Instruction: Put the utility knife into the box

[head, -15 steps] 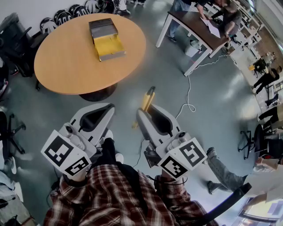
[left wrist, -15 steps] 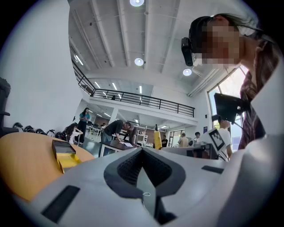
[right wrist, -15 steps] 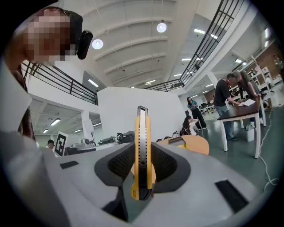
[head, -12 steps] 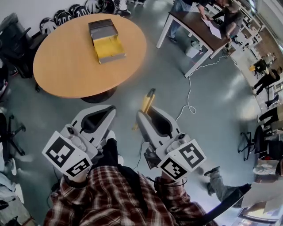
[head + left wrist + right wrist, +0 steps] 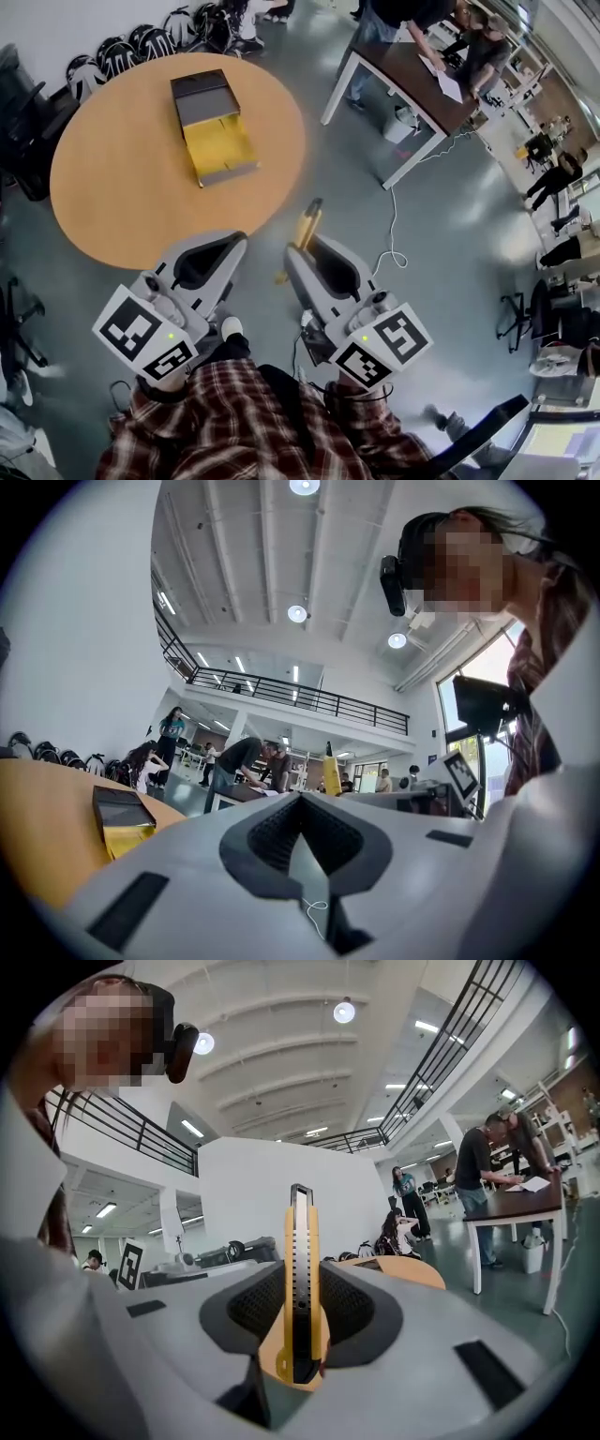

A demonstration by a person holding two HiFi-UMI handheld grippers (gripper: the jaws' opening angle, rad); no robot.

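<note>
The right claw (image 5: 300, 1283) was clamped on a slim yellow plastic utility knife (image 5: 300, 1279) with a black slider and a steel strip down its middle. The black ribbed pads pressed its two flanks near the butt end, and most of the body stuck out past the jaw tips. In the head view the knife reached toward 12 o'clock over the grey glossy floor (image 5: 356, 178), level and clear of everything.

The left claw (image 5: 300, 797) held nothing. Its jaw tips met, leaving only the narrow diamond gap between the pads, and floor showed through it.

The open box (image 5: 214, 127), a shallow rectangular case with a grey lid half and a yellow-lined tray half, lay flat on the round orange wooden surface (image 5: 112, 187). It sat toward 11 o'clock from both claws and well apart from the knife.

A thin white cable (image 5: 392, 234) looped on the floor at about 2 o'clock from the right claw. A dark-topped rectangular table with white legs (image 5: 403, 70) stood at 1 o'clock, with people bent over it.
</note>
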